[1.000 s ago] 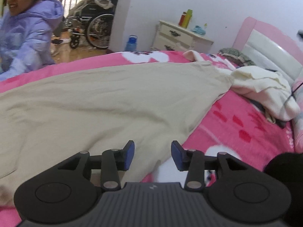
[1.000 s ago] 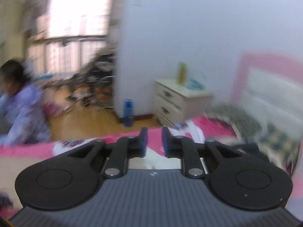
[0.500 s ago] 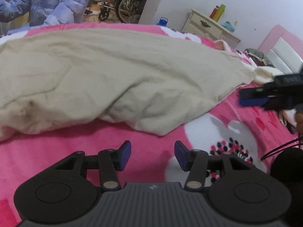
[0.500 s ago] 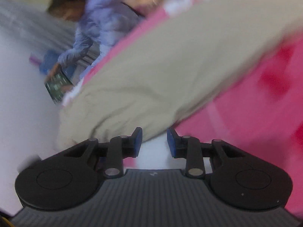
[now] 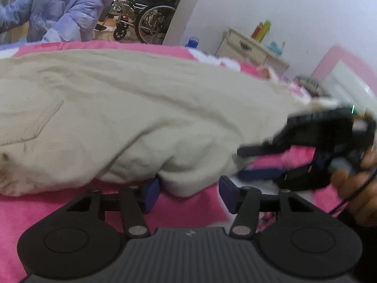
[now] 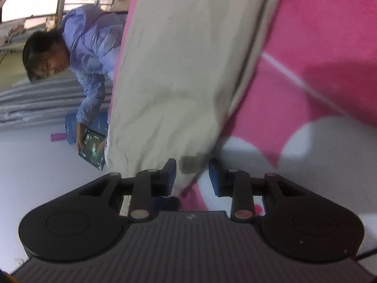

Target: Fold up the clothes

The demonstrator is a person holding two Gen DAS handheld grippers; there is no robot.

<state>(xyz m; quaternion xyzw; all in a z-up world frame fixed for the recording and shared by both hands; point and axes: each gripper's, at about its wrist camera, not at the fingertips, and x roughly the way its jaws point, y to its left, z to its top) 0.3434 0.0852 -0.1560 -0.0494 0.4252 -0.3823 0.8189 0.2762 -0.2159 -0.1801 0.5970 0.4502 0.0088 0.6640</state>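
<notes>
A beige garment (image 5: pixel 132 108) lies spread and rumpled across the pink bedspread (image 5: pixel 59 212). My left gripper (image 5: pixel 188 189) is open at the garment's near folded edge, and a bulge of cloth reaches between its blue fingertips. In the same view my right gripper (image 5: pixel 254 162), blurred and held by a hand (image 5: pixel 353 179), comes in from the right with its fingers above and below the garment's edge. The right wrist view is rolled sideways. There the right gripper (image 6: pixel 192 172) is open, with the corner of the beige garment (image 6: pixel 183 70) between its pads.
A person in a lilac jacket (image 5: pixel 59 7) stands beyond the far side of the bed and holds a tablet (image 6: pixel 93 149). A wheelchair (image 5: pixel 146 16), a cream nightstand (image 5: pixel 249 49) and a pink headboard (image 5: pixel 341 77) stand behind.
The left gripper has dropped and moved forward to the garment's near edge. The right gripper has rolled sideways, swung down to the garment's corner and spread its fingers wider.
</notes>
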